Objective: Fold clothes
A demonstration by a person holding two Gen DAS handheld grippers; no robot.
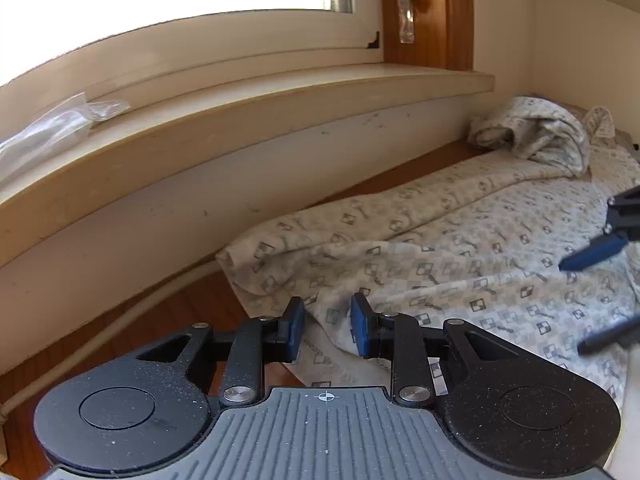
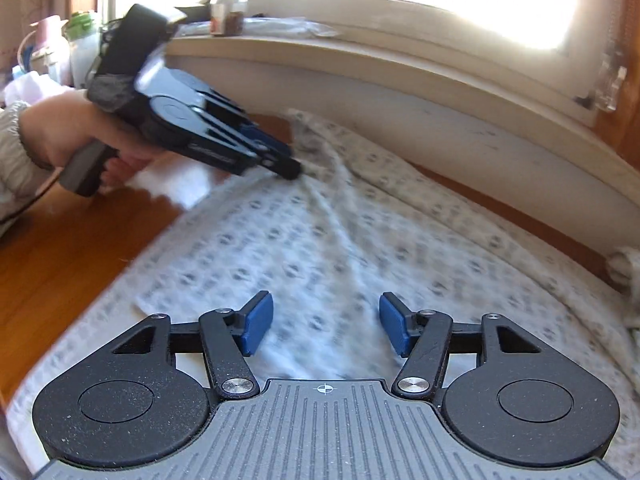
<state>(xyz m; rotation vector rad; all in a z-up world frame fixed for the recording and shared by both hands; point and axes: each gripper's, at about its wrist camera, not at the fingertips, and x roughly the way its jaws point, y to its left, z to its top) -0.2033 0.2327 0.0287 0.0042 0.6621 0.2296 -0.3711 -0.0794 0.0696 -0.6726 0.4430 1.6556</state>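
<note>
One patterned garment (image 1: 460, 240), spread on your wooden desk (image 2: 60, 252) along the wall under the window sill (image 1: 240, 120), far end bunched up by the corner. Two tongs. Your left tongs (image 1: 326, 326) sit at the garment's near edge, gap narrow, cloth between the pads; can't tell if they pinch it. Your right tongs (image 2: 326, 322) hover over the middle of the cloth, parted, nothing held. One jar (image 2: 229, 8) on the sill.
</note>
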